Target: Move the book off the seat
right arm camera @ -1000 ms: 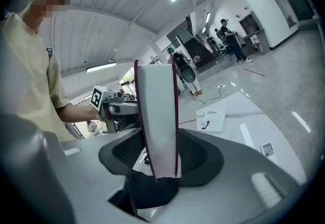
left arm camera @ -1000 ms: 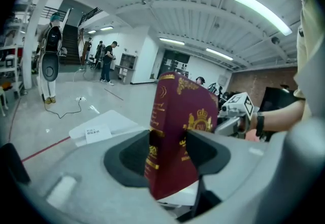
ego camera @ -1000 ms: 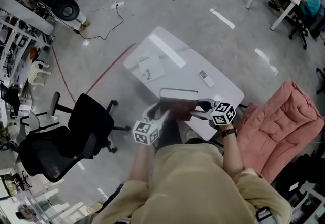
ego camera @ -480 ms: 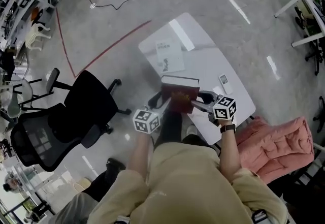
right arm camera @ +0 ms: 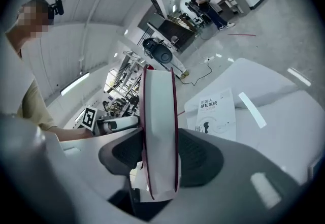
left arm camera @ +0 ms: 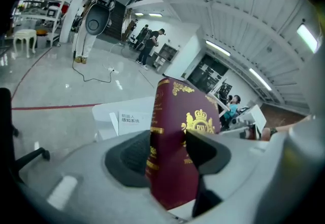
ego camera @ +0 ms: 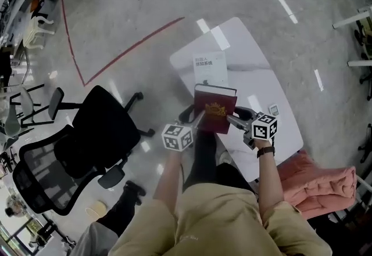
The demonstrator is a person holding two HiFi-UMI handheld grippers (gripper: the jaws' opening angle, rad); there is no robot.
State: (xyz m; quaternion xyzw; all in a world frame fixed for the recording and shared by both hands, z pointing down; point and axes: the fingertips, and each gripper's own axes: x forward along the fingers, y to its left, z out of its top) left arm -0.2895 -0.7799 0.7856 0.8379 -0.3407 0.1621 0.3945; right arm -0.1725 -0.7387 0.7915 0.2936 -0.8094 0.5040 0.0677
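Observation:
A dark red book with a gold crest (ego camera: 215, 110) hangs in the air over the near edge of the white table (ego camera: 256, 83). My left gripper (ego camera: 196, 120) is shut on its spine side, and my right gripper (ego camera: 232, 118) is shut on its page side. In the left gripper view the red book (left arm camera: 177, 147) stands clamped between the dark pads (left arm camera: 133, 156). In the right gripper view the book's white page edge (right arm camera: 160, 141) sits tight between both pads. The black office chair (ego camera: 102, 136) with its bare seat stands at the left.
A white booklet (ego camera: 210, 68) lies on the table beyond the book, and a small white remote (ego camera: 274, 110) lies near my right gripper. A pink padded chair (ego camera: 317, 182) is at the lower right. A red line (ego camera: 125, 54) runs across the grey floor.
Both grippers have carried the book away from the chair side towards the table and down. The book has tipped so that its red cover with the crest now faces up.

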